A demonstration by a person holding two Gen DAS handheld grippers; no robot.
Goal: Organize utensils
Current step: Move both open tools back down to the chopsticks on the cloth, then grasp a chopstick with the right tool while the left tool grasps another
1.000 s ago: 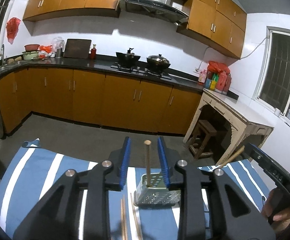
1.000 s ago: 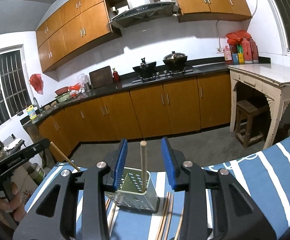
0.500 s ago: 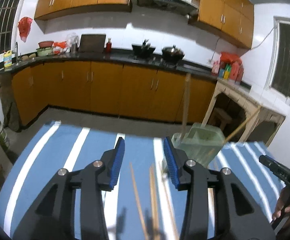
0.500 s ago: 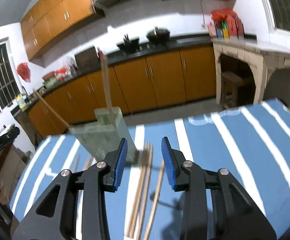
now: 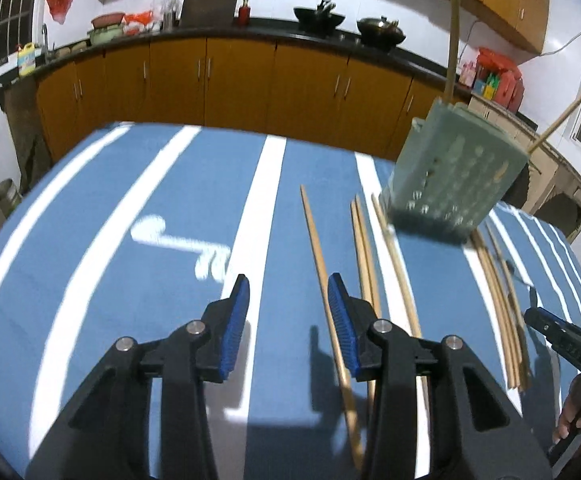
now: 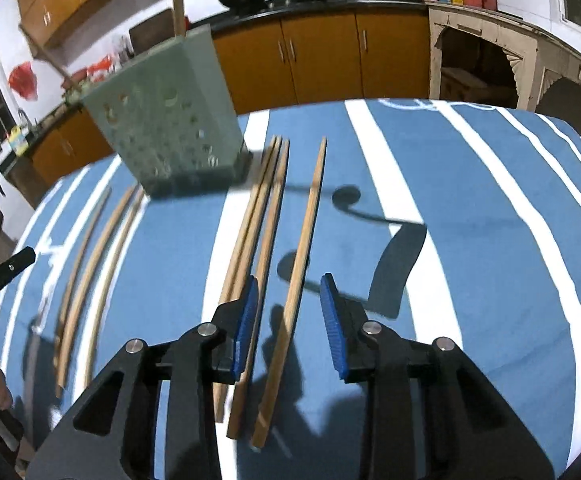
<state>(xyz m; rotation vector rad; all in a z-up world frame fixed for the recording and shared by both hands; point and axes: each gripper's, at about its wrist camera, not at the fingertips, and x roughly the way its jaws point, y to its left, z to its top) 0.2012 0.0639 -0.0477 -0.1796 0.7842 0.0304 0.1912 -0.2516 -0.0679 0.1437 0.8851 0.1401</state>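
Blue striped cloth (image 5: 150,184) covers the table beneath both of your tools. Perforated green holder (image 6: 170,120) stands at the far side, two chopsticks upright in it. Loose chopsticks (image 6: 268,216) lie lengthwise on the cloth, near and beside the holder. Your left gripper (image 5: 288,320) hangs part open, empty, one chopstick (image 5: 322,268) just right of it. Your right gripper (image 6: 288,316) is closing, jaws narrow, one chopstick (image 6: 302,248) between them, untouched.

Left gripper (image 5: 288,312) open above chopsticks (image 5: 322,264) beside holder (image 5: 450,176).
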